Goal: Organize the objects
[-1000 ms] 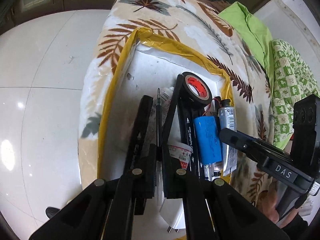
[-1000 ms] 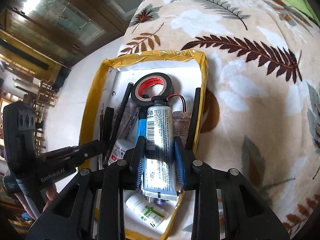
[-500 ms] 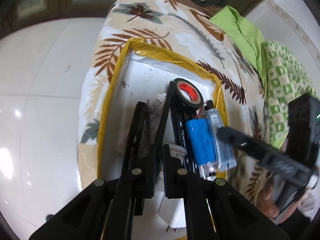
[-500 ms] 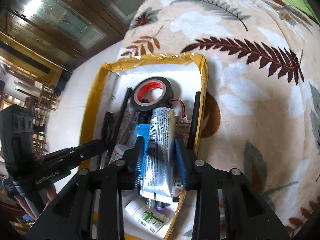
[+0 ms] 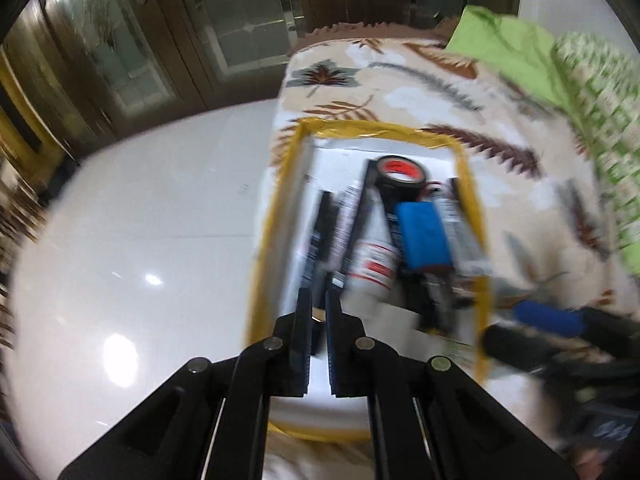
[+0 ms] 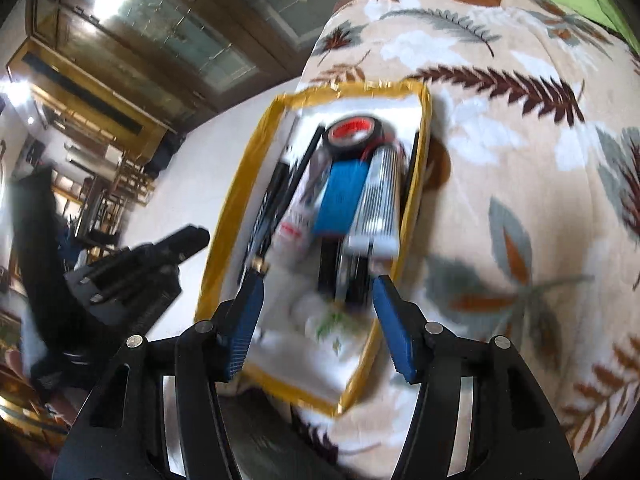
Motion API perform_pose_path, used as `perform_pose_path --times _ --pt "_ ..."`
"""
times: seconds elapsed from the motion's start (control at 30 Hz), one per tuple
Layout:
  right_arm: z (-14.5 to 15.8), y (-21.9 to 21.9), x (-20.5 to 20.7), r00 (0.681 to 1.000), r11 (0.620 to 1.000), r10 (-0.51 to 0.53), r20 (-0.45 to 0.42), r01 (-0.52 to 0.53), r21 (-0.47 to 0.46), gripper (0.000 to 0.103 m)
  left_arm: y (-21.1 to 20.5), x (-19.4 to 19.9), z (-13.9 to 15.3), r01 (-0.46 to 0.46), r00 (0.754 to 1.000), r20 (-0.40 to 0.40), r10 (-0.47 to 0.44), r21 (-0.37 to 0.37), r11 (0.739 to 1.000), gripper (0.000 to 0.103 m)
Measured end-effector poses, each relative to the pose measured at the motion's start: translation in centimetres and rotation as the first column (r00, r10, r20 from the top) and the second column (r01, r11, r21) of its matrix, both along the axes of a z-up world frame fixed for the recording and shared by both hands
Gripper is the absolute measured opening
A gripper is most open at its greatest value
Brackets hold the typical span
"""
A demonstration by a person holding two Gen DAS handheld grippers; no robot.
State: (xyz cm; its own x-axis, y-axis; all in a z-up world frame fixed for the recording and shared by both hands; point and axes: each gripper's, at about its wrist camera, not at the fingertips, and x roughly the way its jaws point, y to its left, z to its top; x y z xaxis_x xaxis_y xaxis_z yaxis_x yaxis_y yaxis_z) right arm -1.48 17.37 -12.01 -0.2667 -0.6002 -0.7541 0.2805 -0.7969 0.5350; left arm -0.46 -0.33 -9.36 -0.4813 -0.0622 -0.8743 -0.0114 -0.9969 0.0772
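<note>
The yellow-rimmed box (image 6: 416, 200) sits near the leaf-print bed's (image 6: 520, 160) floor-side edge, silver tube (image 6: 380, 208) inside. Right gripper (image 6: 316, 328) fingers are opening, empty; left gripper (image 5: 318, 344) pressed together, empty — a knock could tip the box off.

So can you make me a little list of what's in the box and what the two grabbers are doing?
box: yellow-edged box on leaf-print blanket
inside: tape roll, blue battery pack, silver tube, white bottle, pens
left gripper: shut, empty
right gripper: jaws opening, nothing between them
</note>
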Motion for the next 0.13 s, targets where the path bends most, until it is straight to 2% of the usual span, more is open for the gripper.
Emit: perform_pose_path --times 0.03,0.13 --pt "-0.06 0.03 0.43 1.000 1.000 0.005 -0.004 -0.005 0.005 0.058 0.08 0.41 0.07 -0.001 1.000 -0.008 0.001 0.018 1.000 0.005" --pt "-0.24 0.22 1.22 1.000 1.000 0.010 -0.003 -0.010 0.013 0.058 0.96 1.31 -0.32 -0.001 1.000 -0.016 0.000 -0.015 1.000 0.005"
